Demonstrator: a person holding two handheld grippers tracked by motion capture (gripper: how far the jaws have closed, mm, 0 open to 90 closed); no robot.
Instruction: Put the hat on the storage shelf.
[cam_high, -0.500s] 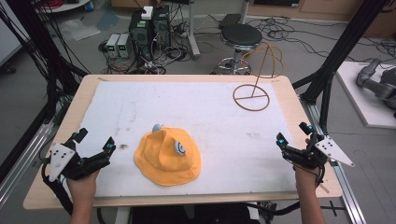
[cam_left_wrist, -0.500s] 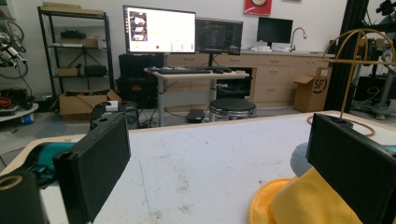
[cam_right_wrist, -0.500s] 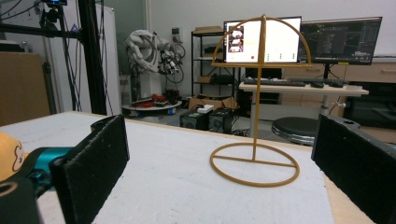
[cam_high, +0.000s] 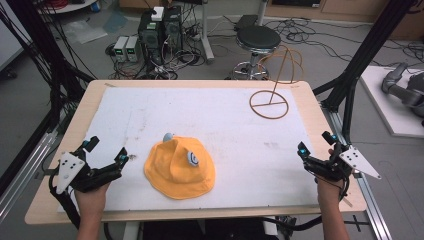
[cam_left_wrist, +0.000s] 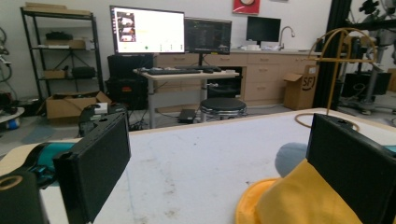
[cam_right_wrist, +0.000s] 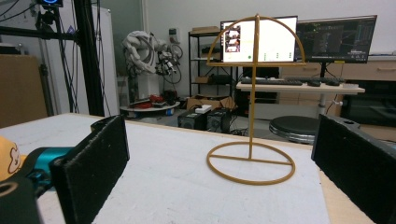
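While the yellow hat (cam_high: 180, 167) lies limp on the bench (cam_high: 310, 102) between 2 open, empty tools (left tool (cam_high: 106, 156), right tool (cam_high: 316, 141)), a shallow pinch could slip off its brim, or drag it across the white cover.

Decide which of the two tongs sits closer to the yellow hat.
The left tongs are closer: their tips sit just beside the yellow hat, while the right tongs hold off near the table's far right edge.
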